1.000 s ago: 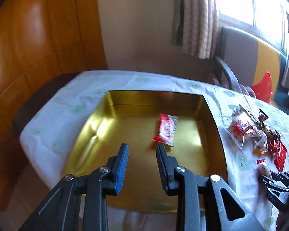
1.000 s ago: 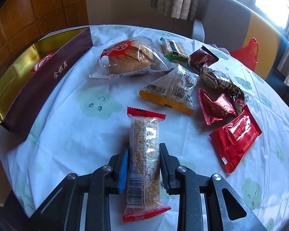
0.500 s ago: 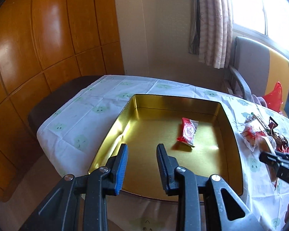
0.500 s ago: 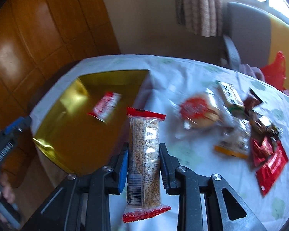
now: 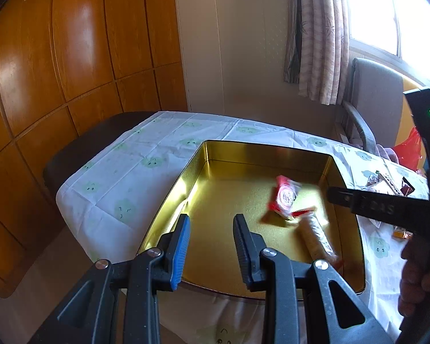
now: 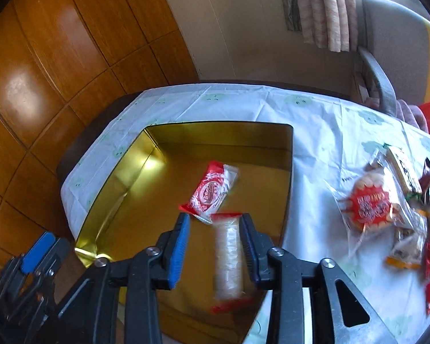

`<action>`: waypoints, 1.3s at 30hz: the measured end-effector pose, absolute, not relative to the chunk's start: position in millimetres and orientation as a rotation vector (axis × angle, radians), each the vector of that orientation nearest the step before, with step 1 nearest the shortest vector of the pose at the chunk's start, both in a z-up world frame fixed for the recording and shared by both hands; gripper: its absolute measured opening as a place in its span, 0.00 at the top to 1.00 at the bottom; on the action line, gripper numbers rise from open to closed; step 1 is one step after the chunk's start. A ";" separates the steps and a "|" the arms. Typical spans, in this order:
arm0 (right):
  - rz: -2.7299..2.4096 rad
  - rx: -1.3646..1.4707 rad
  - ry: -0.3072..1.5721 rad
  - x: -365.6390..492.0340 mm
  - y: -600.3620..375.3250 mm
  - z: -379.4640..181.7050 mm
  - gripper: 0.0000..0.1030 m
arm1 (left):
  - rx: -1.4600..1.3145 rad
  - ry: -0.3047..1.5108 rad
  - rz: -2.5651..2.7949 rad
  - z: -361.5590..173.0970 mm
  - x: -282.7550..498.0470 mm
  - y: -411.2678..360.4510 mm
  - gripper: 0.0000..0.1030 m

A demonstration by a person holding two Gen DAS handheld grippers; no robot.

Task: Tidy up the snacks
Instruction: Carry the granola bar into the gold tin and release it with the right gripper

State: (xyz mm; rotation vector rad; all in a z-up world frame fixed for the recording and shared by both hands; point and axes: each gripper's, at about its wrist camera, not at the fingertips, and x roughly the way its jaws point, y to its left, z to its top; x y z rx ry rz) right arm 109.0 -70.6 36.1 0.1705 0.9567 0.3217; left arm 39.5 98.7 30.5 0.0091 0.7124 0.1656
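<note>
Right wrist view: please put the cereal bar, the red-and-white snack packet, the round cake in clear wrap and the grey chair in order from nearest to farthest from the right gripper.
1. Cereal bar: between the right gripper's open jaws, over the gold tin.
2. Red-and-white snack packet: in the tin, just ahead.
3. Round cake in clear wrap: on the tablecloth, right.
4. Grey chair: behind the table, upper right.

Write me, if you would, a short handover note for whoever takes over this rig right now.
Left tool: shut, empty, above the gold tin's near edge.
Right tool: jaws have just been opening; grain bar loose between them, over the tin.
Done: red wafer packet lies in the tin.
Left: snack pile on the tablecloth, right of the tin.
</note>
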 end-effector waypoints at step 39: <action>0.094 0.102 0.775 0.5 -163.4 49.3 0.35 | 0.123 0.672 0.101 34.0 23.2 58.5 0.68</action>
